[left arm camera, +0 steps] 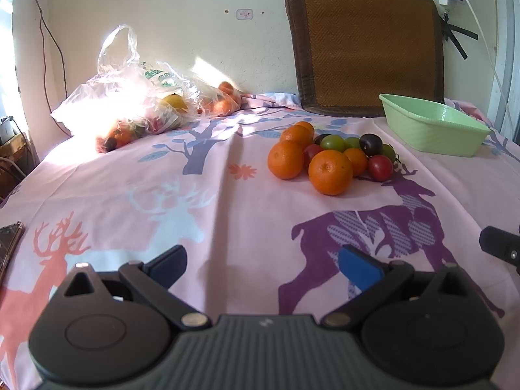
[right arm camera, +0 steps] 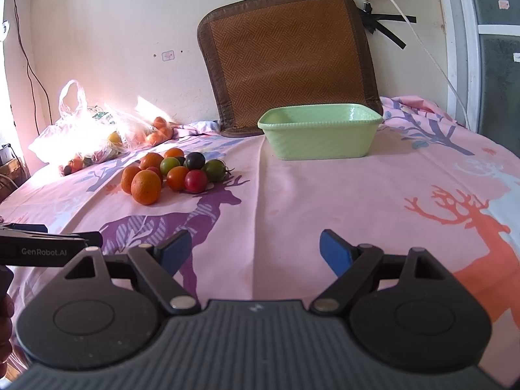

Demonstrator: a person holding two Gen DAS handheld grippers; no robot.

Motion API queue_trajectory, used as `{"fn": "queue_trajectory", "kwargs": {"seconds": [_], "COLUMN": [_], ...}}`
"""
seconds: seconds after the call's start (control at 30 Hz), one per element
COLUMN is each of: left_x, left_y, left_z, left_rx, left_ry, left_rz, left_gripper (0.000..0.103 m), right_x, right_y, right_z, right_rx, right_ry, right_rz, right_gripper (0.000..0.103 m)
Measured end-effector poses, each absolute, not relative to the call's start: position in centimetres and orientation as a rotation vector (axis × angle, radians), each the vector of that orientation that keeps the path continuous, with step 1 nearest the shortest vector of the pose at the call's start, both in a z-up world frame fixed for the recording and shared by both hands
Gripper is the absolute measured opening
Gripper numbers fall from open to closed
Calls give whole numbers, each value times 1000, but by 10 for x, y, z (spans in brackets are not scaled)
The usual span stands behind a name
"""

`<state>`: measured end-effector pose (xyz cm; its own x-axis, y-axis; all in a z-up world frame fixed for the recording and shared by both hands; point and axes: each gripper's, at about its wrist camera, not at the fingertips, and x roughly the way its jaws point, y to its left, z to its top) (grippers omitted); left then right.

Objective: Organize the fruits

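Note:
A pile of fruit lies on the pink deer-print cloth: several oranges, red and green tomatoes and a dark plum. The right wrist view has the same pile at centre left. A pale green plastic basket stands empty to the right of the pile, near the wall; its rim faces me in the right wrist view. My left gripper is open, low over the cloth, well short of the fruit. My right gripper is open too, holding nothing, with the basket straight ahead.
A clear plastic bag with more fruit lies at the back left in strong sunlight. A brown woven cushion leans on the wall behind the basket. A phone lies at the left edge. The left gripper's body shows at left.

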<state>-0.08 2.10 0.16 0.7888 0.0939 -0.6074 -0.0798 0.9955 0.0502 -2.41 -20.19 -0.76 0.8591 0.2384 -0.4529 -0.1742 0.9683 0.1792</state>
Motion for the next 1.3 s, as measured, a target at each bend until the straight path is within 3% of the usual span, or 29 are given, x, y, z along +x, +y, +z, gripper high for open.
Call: {"fn": "queue_trajectory", "kwargs": {"seconds": [0.17, 0.33, 0.53, 0.7, 0.9, 1.27, 1.3], "left_x": [-1, -1, 3, 19, 55, 82, 82], "left_y": [18, 16, 7, -4, -8, -1, 0], "left_z": [2, 4, 21, 33, 18, -5, -5], "left_rx": [34, 45, 115, 140, 118, 84, 79], "left_ry": [649, 633, 538, 487, 573, 655, 658], "left_rz": [85, 63, -51, -172, -200, -198, -204], "left_gripper": [103, 103, 101, 95, 66, 61, 52], "right_x": [-23, -19, 2, 28, 50, 102, 105], "right_y": [-202, -202, -210, -212, -202, -170, -168], "right_z": [-7, -7, 3, 11, 16, 1, -1], "right_rx": [134, 126, 123, 102, 85, 138, 142], "right_ry": [486, 486, 498, 540, 567, 694, 701], "right_rz": [215, 221, 257, 327, 432, 591, 597], "right_gripper": [88, 78, 65, 44, 39, 39, 39]}}
